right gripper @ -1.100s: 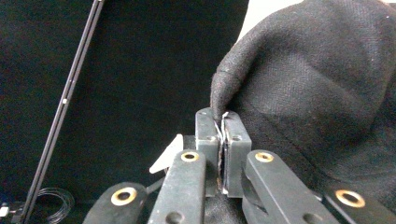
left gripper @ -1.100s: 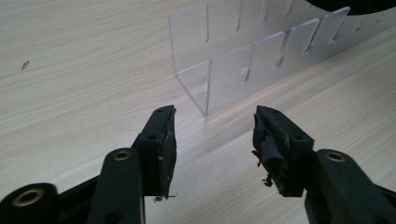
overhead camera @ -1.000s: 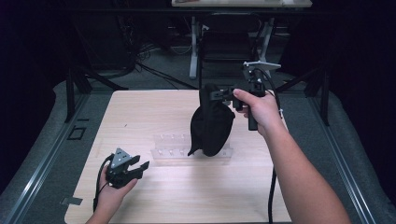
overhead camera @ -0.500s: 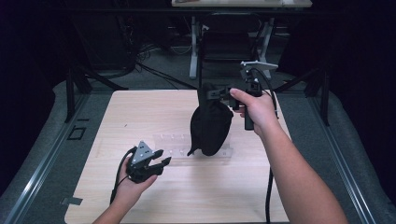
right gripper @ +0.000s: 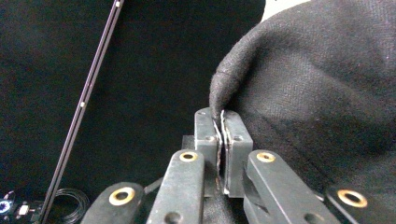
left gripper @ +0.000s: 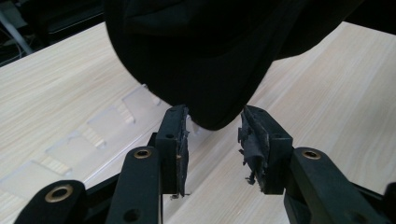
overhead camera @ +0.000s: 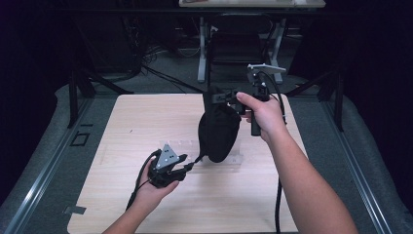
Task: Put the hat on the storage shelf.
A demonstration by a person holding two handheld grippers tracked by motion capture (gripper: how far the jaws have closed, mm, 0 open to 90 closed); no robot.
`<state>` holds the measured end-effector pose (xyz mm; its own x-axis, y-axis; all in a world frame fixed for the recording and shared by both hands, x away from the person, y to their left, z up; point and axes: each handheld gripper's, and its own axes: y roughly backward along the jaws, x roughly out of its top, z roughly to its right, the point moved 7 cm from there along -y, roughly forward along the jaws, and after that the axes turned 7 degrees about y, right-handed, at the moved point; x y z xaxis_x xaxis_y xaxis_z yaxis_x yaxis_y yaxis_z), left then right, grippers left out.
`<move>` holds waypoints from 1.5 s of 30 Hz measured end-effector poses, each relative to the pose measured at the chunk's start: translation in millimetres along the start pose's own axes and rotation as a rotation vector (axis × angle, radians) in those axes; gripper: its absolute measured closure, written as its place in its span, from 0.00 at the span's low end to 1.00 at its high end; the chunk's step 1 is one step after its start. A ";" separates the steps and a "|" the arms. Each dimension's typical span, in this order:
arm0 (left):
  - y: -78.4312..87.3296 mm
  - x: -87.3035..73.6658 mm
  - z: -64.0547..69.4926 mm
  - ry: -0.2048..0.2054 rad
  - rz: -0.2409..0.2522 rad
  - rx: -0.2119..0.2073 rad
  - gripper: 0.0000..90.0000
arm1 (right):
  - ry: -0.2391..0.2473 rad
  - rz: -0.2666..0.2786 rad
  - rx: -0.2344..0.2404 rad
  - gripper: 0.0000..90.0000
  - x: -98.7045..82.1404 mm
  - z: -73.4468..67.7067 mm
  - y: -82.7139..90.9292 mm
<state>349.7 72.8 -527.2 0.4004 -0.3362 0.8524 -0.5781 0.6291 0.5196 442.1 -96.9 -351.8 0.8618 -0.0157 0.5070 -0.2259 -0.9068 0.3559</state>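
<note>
My right tool (right gripper: 219, 140) clenches the rim of the black cloth bag (overhead camera: 218, 131), hanging it above the desk (overhead camera: 122, 122). My left tool (left gripper: 212, 140), released and just closing, flanks the bag's bottom tip.

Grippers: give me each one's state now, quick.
Left gripper: open, closing in, black cloth bag tip between its pads, not yet pinched.
Right gripper: shut on the bag's edge.
</note>
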 end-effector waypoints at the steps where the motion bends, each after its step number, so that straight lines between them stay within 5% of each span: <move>1: -0.5 1.1 1.1 0.000 0.003 -0.003 0.68 | 0.000 0.001 0.001 0.97 0.0 -0.3 -0.5; 7: -4.2 3.9 7.1 -0.002 0.005 -0.030 0.70 | 0.005 0.000 -0.002 0.97 0.8 -1.1 -1.2; 14: -11.3 9.6 13.5 -0.023 0.022 -0.021 0.86 | 0.005 0.006 -0.004 0.96 1.0 -1.7 -2.4; 21: -10.9 9.2 13.2 -0.069 0.017 0.008 0.92 | 0.031 0.026 -0.008 0.91 -0.1 -3.4 0.0; 34: -8.2 7.7 9.1 -0.096 0.012 0.026 0.94 | 0.121 0.076 -0.040 0.85 -6.4 -15.8 19.7; 45: -5.5 3.1 3.0 -0.074 0.011 0.025 0.95 | 0.139 0.097 -0.110 0.84 -13.9 -1.3 38.5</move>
<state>352.0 66.2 -527.3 0.3409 -0.3805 0.8597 -0.6002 0.6157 0.5105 420.9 -131.1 -344.2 0.7639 -0.0356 0.6443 -0.3599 -0.8523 0.3796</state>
